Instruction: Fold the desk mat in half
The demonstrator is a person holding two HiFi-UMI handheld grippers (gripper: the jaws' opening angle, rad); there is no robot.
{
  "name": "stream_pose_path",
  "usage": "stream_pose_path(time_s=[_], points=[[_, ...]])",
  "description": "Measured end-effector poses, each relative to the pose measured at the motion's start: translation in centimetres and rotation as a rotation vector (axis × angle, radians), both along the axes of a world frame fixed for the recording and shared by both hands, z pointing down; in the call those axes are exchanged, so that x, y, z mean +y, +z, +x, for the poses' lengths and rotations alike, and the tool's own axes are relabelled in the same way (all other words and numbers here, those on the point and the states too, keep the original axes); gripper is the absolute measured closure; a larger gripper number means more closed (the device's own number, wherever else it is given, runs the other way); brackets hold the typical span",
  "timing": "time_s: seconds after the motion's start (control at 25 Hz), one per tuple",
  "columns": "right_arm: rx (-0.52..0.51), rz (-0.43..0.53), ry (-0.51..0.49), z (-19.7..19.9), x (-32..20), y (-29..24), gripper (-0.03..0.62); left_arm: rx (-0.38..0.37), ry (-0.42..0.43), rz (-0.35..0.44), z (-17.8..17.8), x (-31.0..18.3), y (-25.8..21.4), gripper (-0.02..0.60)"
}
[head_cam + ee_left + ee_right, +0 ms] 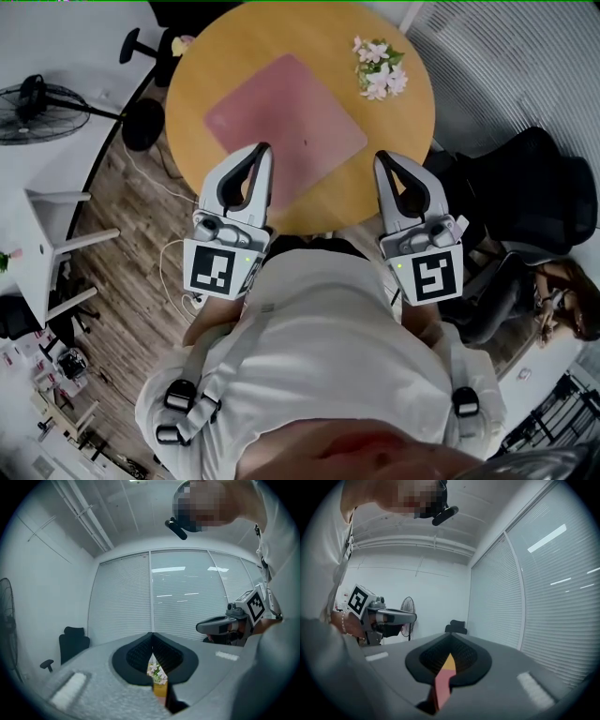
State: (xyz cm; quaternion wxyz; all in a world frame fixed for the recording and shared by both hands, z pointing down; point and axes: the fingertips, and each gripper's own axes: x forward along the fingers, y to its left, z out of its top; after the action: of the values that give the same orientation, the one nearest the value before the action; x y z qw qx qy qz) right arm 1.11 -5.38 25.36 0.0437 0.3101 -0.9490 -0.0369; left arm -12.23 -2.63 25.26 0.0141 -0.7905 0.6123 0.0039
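Observation:
The pink desk mat (286, 125) lies flat and unfolded on the round wooden table (412, 122), turned at an angle. Both grippers hover above the table's near edge, close to the person's chest. My left gripper (264, 148) is shut and empty, its tip over the mat's near corner. My right gripper (378, 157) is shut and empty too, just off the mat's right edge. In the left gripper view the jaws (151, 633) meet, and only a slit below them shows the flowers (156, 671). In the right gripper view the closed jaws (451, 634) leave a slit showing the mat (441, 686).
A bunch of pink and white flowers (380, 67) lies on the table's far right. A standing fan (37, 108) and a white desk (37, 234) are at the left. Black office chairs (530, 192) stand at the right. A white cable (173, 272) runs over the wooden floor.

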Motion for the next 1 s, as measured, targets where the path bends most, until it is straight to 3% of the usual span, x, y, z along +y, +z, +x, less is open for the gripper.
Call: stream_pose_path(time_s=[0.28,1.0], points=[[0.009,-0.013,-0.001,-1.1,-1.0,0.3,0.589,-0.003,-0.005,-0.009,-1.2,-1.0,0.4,0.578],[0.037,0.003,0.078,-7.2,-0.5,-0.2,0.589,0.007,0.076,-0.039,-7.5,-1.2,1.5,0.578]])
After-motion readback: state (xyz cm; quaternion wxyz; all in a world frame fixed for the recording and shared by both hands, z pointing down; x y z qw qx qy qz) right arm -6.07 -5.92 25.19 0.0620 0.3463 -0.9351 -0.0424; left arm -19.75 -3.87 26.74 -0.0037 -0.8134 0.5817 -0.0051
